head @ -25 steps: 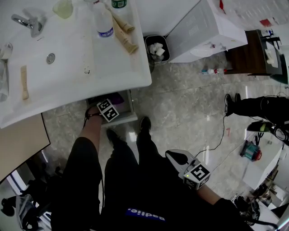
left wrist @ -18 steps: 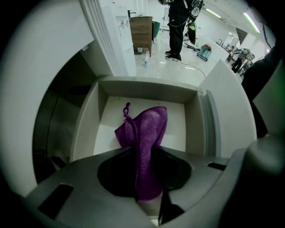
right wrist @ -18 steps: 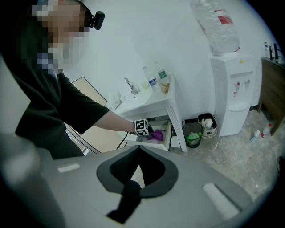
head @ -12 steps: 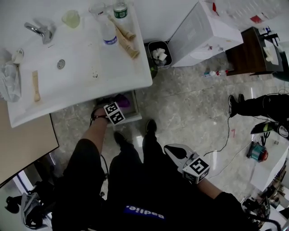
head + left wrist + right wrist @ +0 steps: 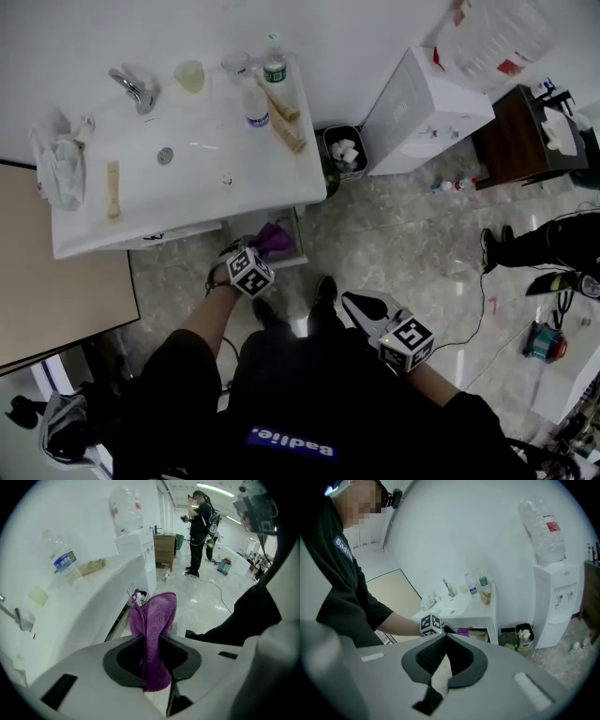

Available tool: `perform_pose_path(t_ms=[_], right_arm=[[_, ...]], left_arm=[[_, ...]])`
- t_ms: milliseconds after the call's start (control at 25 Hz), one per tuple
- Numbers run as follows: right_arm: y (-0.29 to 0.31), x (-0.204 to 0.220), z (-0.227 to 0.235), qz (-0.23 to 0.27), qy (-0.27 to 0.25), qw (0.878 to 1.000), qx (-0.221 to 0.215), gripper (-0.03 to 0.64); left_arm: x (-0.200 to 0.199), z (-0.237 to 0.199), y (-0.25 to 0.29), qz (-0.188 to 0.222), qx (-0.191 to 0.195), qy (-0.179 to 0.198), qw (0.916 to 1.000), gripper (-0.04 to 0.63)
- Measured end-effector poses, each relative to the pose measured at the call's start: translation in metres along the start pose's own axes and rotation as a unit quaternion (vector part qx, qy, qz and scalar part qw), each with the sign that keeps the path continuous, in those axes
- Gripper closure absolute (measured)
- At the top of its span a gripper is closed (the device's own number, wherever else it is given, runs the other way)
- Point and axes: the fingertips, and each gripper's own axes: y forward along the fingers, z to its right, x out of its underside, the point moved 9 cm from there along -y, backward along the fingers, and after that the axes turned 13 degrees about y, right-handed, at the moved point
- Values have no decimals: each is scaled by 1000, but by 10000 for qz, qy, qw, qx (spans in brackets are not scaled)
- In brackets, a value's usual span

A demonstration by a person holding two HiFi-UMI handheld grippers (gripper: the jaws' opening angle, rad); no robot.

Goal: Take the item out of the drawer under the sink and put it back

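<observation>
Left gripper (image 5: 151, 641): jaws pinched narrow on the purple cloth (image 5: 154, 616), which stands up in a fold from between the pads.
Purple cloth: just below the front edge of the sink (image 5: 187, 178), near its right front corner, over the open drawer (image 5: 294, 251).
Right gripper (image 5: 443, 639): jaws drawn together, nothing between them; held low at the person's right side, well apart from the sink.
Sink top: a bottle (image 5: 254, 103) at the back right corner.
Floor: a waste bin (image 5: 344, 152) just beside the sink's right edge.

sink top (image 5: 202, 178): bottle (image 5: 254, 103), cup (image 5: 190, 75), rag (image 5: 58, 157), tap (image 5: 134, 86) | floor (image 5: 394, 244): bin (image 5: 343, 150), water dispenser (image 5: 427, 103)
</observation>
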Motion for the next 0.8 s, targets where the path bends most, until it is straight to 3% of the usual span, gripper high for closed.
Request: perform_pose_path(t_ms=[120,320,600,800], right_arm=[[-4,-9,-4,115,-86,9999,26,615],[-5,-23,-11,261,-207,9994,35,615],[8,-40,-30,224,-498,9985,5,615],[17,-54,-43,467,-452,9977,-202,615]], left_arm=[[-1,6,-34,298,-179,-564,9978,500],[-9,24,-82,751,-331,-995,9917,500],[-41,36,-160,1497,-514,-996,9824,500],[-61,35,-217,2159,-705,-1113,9675,500]])
